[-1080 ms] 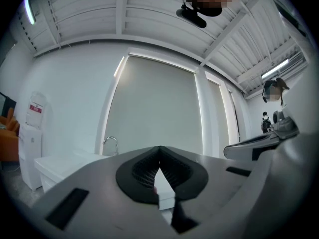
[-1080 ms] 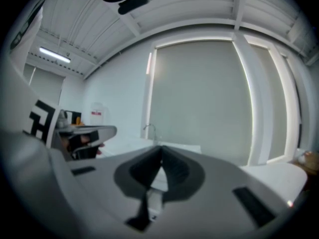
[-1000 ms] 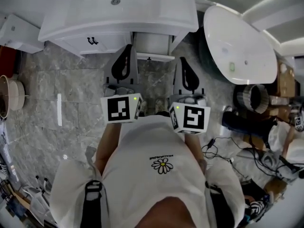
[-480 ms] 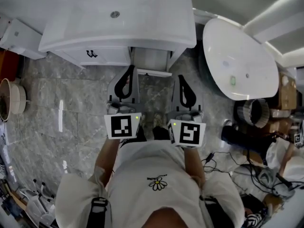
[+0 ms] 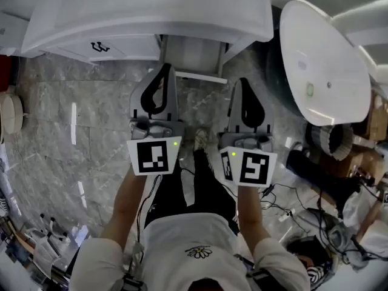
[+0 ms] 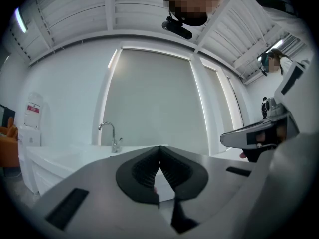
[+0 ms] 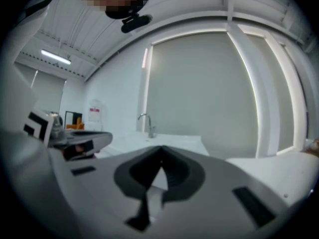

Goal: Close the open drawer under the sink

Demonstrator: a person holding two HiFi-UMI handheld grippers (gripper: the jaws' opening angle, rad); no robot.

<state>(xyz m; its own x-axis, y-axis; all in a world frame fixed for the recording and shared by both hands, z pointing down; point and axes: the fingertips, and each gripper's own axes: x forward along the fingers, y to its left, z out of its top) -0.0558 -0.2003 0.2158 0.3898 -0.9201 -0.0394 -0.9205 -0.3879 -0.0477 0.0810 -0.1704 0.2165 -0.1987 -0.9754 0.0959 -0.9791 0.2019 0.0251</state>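
Note:
The white vanity sink (image 5: 151,11) fills the top of the head view, with the open drawer (image 5: 195,56) pulled out below its front. My left gripper (image 5: 163,66) is shut and empty, its tip just left of the drawer's front corner. My right gripper (image 5: 244,81) is also shut and empty, right of the drawer's front edge (image 5: 200,76). Neither visibly touches the drawer. The left gripper view shows the shut pads (image 6: 149,171), the faucet (image 6: 110,136) beyond, and the right gripper (image 6: 259,136) beside. In the right gripper view the jaws (image 7: 160,161) meet, faucet (image 7: 146,123) ahead.
A large white oval tub (image 5: 327,59) stands at the right. Cables (image 5: 285,214) and clutter lie on the grey marble floor (image 5: 79,132) at lower right. A cabinet door with a black handle (image 5: 100,46) is left of the drawer. A round container (image 5: 9,111) sits at far left.
Both grippers have sunk and moved forward toward the drawer. The person has leaned in, so the vanity and drawer look larger and nearer. Both stay shut.

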